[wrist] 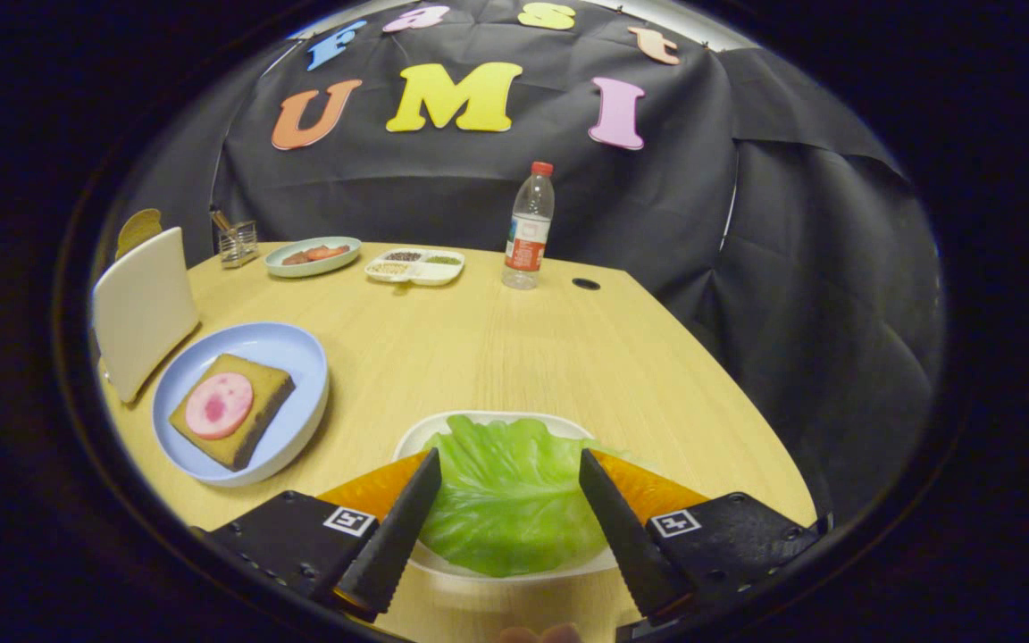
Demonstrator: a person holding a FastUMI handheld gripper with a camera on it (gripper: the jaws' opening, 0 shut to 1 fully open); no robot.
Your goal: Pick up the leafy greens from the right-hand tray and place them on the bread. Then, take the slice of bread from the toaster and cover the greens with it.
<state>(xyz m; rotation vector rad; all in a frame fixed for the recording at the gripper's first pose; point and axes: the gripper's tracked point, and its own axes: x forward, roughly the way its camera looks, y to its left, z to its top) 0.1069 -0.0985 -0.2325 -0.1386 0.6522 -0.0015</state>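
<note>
A bright green lettuce leaf [506,500] lies on a white tray [470,423] right under my gripper [508,464]. The gripper is open, its two fingers spread to either side of the leaf and not pressing on it. To the left, a light blue plate [278,353] carries a brown slice of bread [251,433] topped with a round pink slice of sausage [219,405]. Beyond that plate stands a white toaster [141,308] with the top of a bread slice [138,229] poking out of it.
At the back of the wooden table [497,348] are a green plate with food [313,256], a white divided dish [414,265], a plastic water bottle [529,228] and a small wire holder [237,243]. A cable hole [585,284] sits near the table's right edge.
</note>
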